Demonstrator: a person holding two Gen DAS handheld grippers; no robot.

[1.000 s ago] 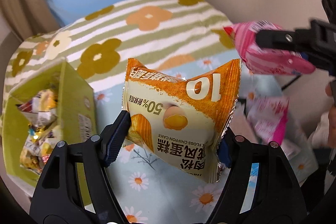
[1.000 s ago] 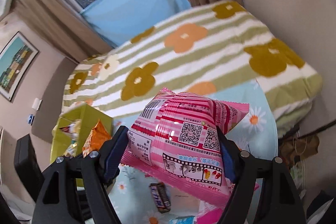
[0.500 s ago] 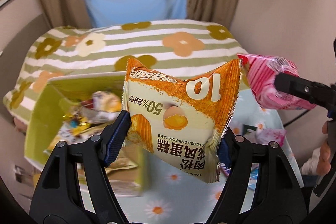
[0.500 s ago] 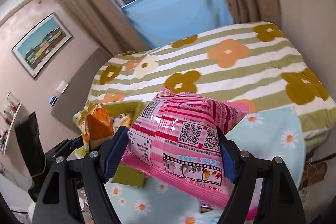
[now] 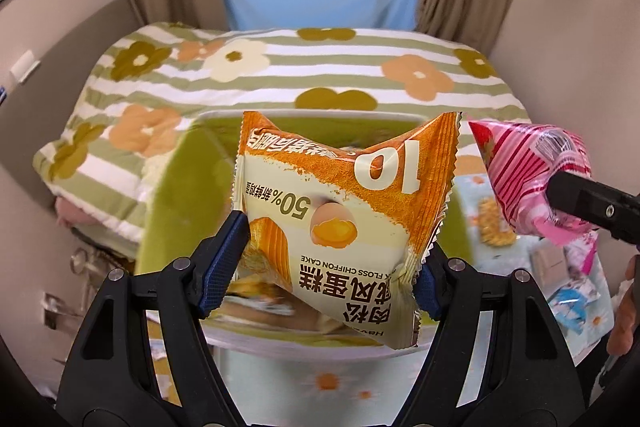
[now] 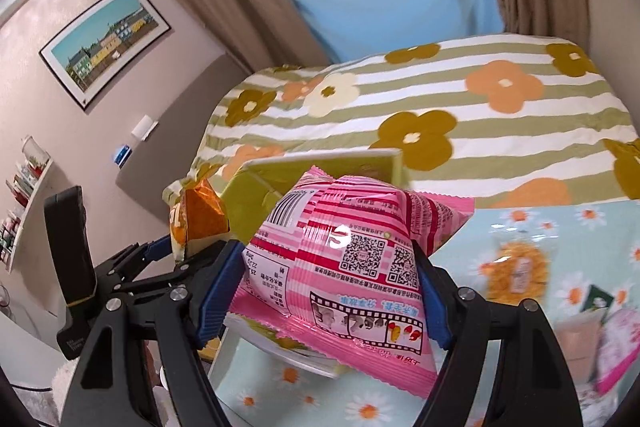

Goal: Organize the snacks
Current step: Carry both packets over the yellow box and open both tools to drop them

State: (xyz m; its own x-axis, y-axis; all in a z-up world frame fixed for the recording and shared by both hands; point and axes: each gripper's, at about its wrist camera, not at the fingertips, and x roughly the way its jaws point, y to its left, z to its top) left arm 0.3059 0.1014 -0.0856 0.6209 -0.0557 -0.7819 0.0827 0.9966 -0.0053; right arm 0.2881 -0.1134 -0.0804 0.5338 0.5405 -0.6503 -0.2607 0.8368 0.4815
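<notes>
My left gripper (image 5: 332, 263) is shut on an orange and cream chiffon cake packet (image 5: 344, 203), held in the air in front of a green snack box (image 5: 180, 195). My right gripper (image 6: 332, 291) is shut on a pink striped snack packet (image 6: 352, 259), held just right of the left one. The pink packet also shows at the right of the left wrist view (image 5: 524, 179). The orange packet (image 6: 196, 219) and the green box (image 6: 280, 179) show in the right wrist view. Most of the box's contents are hidden behind the packets.
The box stands on a light blue daisy tablecloth (image 6: 560, 227). Loose snacks lie on it to the right: a yellow packet (image 6: 516, 275) and a pink one (image 6: 616, 343). A striped flowered bed (image 5: 320, 67) lies behind, with curtains and a window beyond.
Both grippers have swung left with their packets, so the green box now sits straight ahead behind them. Both grips are unchanged.
</notes>
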